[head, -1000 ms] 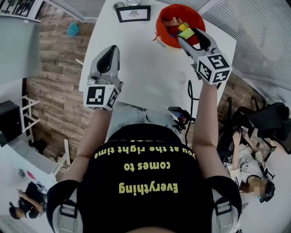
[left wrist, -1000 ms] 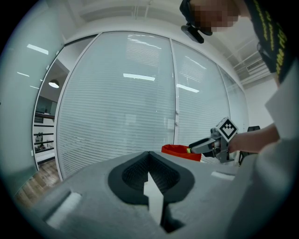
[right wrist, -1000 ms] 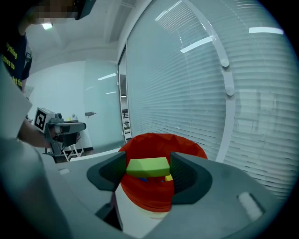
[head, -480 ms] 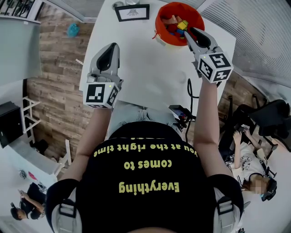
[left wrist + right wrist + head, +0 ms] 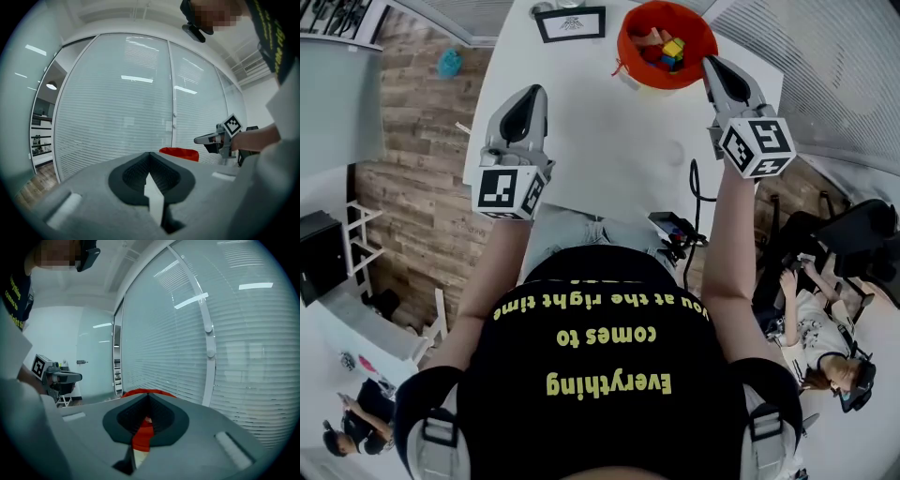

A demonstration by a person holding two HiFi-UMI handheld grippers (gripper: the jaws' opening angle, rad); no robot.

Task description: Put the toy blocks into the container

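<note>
A red container (image 5: 624,54) stands at the far end of the white table (image 5: 600,141), with several coloured toy blocks (image 5: 672,49) inside. My right gripper (image 5: 711,64) hangs just right of the container's rim. Its jaws have just been closing and now meet with nothing between them. In the right gripper view the container (image 5: 135,392) shows behind the closed tips (image 5: 148,394). My left gripper (image 5: 535,92) is held over the table's left part, shut and empty. From the left gripper view the container (image 5: 179,153) lies ahead to the right.
A framed sign (image 5: 574,25) stands at the table's far edge, left of the container. A black cable (image 5: 694,187) hangs off the table's right side. Office chairs and a seated person (image 5: 816,328) are on the floor to the right.
The right gripper, open over the container with a block between its jaws, has shut and drawn back to the right of the rim. The left gripper has not moved.
</note>
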